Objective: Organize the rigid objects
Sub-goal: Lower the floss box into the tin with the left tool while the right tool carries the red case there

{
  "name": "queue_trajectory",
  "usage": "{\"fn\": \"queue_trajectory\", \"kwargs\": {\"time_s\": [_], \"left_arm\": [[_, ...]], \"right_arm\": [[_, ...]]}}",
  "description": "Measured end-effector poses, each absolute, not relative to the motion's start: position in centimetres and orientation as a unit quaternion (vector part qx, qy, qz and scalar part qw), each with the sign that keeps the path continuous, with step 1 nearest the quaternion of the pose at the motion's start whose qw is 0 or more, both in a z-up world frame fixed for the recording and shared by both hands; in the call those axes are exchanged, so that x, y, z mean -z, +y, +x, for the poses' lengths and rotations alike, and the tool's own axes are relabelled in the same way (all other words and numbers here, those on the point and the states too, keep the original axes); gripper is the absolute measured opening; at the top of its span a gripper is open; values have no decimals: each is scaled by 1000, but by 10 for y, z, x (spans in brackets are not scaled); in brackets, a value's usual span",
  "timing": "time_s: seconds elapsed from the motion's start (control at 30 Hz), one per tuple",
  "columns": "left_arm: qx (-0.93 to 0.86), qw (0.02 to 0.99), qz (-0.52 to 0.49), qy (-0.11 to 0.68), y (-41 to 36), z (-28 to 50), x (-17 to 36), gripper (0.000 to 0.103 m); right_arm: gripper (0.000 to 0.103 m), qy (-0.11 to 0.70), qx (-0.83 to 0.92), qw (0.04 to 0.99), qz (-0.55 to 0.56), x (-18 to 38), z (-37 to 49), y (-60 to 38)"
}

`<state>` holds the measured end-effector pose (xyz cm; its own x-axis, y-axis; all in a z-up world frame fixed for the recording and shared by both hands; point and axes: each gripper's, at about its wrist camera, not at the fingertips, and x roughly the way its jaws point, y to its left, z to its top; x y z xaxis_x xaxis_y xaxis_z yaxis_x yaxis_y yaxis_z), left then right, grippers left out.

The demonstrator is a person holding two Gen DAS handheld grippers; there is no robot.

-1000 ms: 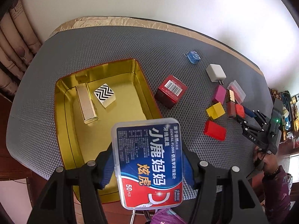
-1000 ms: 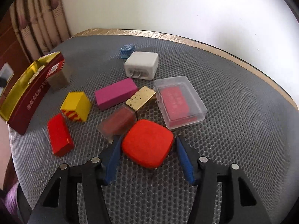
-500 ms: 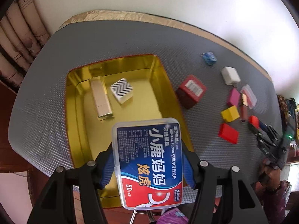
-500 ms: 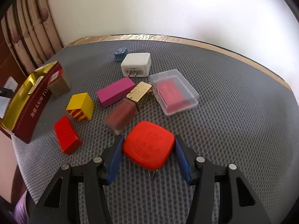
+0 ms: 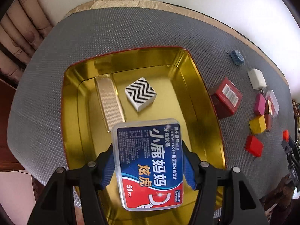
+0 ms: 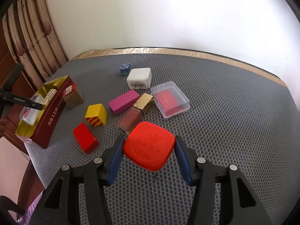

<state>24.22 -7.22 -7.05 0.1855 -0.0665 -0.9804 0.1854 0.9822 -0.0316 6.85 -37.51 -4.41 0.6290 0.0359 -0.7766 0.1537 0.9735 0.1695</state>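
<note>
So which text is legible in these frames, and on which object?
"DENTAL FLOSS", "50 PCS", large Chinese characters "小鹿妈妈": dental floss box held in the left gripper.
"TO…", then Chinese print, blurred: red side of the gold tin.
Embossed "2", rest unreadable: red tape measure.
Barcode digits too small: dark red carton.

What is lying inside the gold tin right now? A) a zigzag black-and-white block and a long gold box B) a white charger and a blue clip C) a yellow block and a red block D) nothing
A: the zigzag block and the long gold box lie on the floor of the gold tin; the floss box is in the left gripper above it.
</note>
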Motion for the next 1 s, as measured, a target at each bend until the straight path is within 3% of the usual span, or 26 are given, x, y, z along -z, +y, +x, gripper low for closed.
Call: {"fn": "queue_trajectory", "kwargs": {"time_s": [0.57,1.0], "left_arm": [[78,769,78,630,-74,255,76,63],[89,804,75,583,-70,251,40,65]], "right_arm": [[50,424,28,899,107,34,67,-370],[50,405,2,911,80,3,75,-345]]}}
